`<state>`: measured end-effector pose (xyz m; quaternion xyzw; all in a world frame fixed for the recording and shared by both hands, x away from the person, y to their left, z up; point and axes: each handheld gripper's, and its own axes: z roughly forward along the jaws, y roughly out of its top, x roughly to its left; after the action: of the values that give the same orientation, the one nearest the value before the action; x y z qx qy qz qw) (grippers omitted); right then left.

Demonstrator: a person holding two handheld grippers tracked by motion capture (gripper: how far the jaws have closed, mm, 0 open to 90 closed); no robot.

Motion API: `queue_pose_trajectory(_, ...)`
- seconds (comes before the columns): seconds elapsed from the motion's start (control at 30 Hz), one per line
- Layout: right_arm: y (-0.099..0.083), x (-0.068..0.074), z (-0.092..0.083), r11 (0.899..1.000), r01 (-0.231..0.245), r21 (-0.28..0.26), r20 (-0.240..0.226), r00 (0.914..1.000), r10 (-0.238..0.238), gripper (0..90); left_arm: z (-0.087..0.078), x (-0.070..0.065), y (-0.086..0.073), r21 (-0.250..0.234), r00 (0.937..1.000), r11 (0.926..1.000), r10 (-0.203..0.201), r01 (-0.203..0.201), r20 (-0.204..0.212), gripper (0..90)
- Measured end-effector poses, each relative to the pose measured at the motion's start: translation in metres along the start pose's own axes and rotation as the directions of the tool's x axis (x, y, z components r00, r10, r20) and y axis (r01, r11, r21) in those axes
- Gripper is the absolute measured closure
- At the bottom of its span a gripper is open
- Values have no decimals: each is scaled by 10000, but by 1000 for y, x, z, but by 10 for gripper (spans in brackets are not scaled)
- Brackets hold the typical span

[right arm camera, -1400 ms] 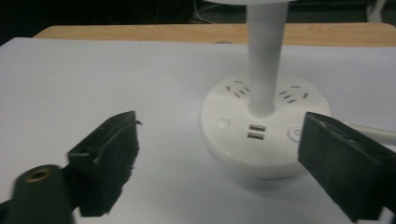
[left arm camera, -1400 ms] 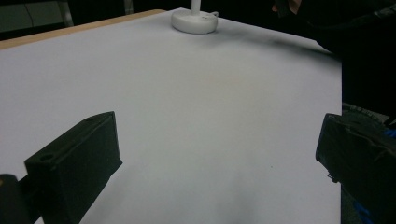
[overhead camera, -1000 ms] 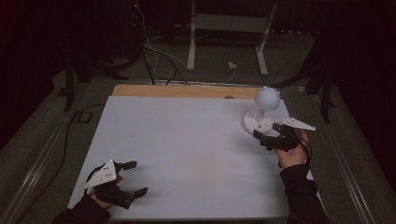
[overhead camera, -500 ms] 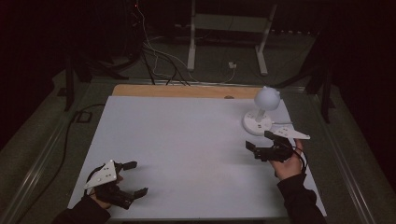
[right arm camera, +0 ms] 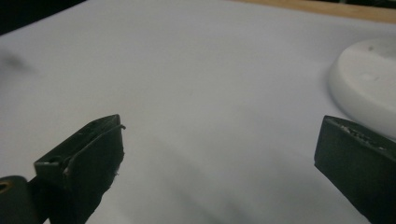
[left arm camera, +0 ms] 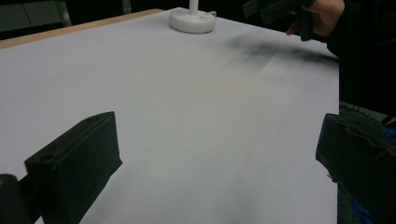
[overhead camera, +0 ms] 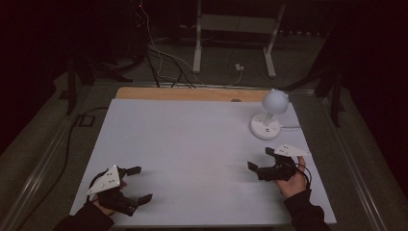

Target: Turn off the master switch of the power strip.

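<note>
Hovering right gripper (overhead camera: 260, 159) (jaws apart), near lamp (overhead camera: 267, 117)

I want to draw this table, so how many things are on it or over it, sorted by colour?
White: 1, the lamp standing at the far right of the table.
Black: 2, the left gripper and the right gripper, each with its fingers apart and nothing between them.
Total: 3.

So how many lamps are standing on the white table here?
1. The small white desk lamp with a round base and globe head stands at the table's far right, beyond the right gripper. Nothing seems hidden.
</note>
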<state>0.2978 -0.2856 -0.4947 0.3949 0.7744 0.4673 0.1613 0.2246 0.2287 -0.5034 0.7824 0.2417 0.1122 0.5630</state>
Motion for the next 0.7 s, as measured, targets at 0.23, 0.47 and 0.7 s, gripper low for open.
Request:
queue_pose_trajectory(0.23,-14,9,-2,9995,188,244,-208,9996,-183,14,0,0,0,15,10000,10000,16,-16,15,3)
queue_pose_trajectory(0.47,-28,14,-10,9982,358,472,-259,9991,-346,14,0,0,0,36,10000,10000,12,-12,7,3)
queue_pose_trajectory(0.7,-38,12,-16,9957,526,766,-450,9978,-493,14,0,0,0,49,10000,10000,19,-19,-7,3)
